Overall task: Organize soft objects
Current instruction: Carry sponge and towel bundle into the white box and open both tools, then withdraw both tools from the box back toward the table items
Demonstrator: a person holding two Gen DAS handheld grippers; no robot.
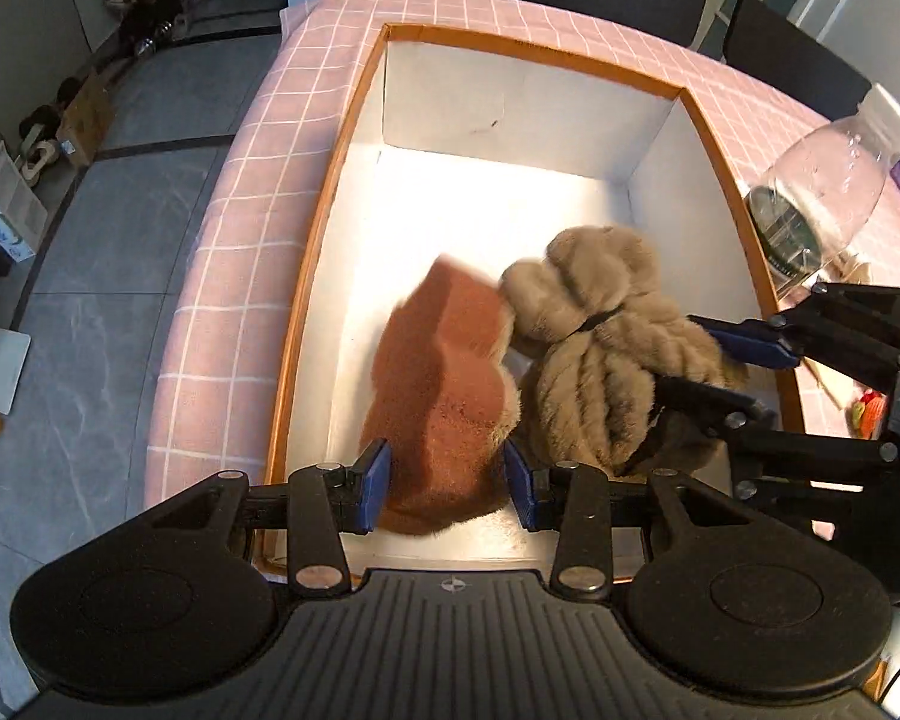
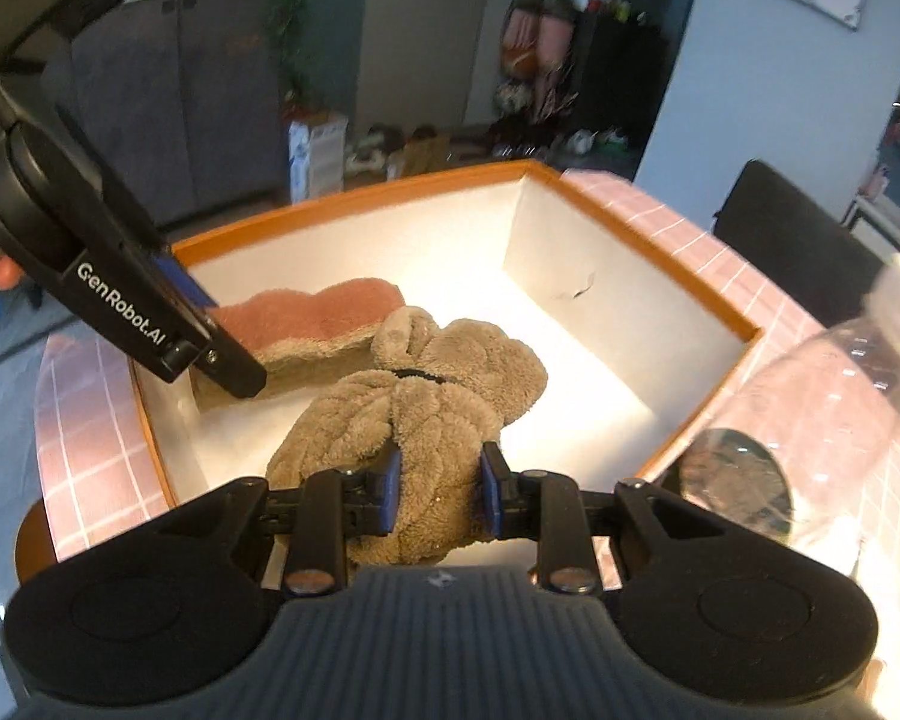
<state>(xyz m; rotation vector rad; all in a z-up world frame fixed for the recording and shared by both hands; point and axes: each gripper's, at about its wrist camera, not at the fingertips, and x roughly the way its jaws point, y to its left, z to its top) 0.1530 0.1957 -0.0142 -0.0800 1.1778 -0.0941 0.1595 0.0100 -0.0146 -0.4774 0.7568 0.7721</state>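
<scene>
My left gripper [image 1: 444, 483] clasped a rust-brown fuzzy sponge pad [image 1: 444, 384], my right gripper [image 2: 438, 495] a beige plush knotted bundle [image 2: 414, 414], both inside the white, orange-rimmed box [image 1: 330, 228]; I judged lowering both flat before letting go wisest, minding the clear plastic bottle [image 1: 834, 180] just outside

- We see strong glare on the white box floor [image 1: 480, 210], nearly blown out.
- We note dim, bluish surroundings.
- Edges curve with fisheye bending; the bottle [image 2: 810, 420] blurs.

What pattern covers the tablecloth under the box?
Pink tablecloth with a white grid of squares, clearest in the left wrist view.
</scene>
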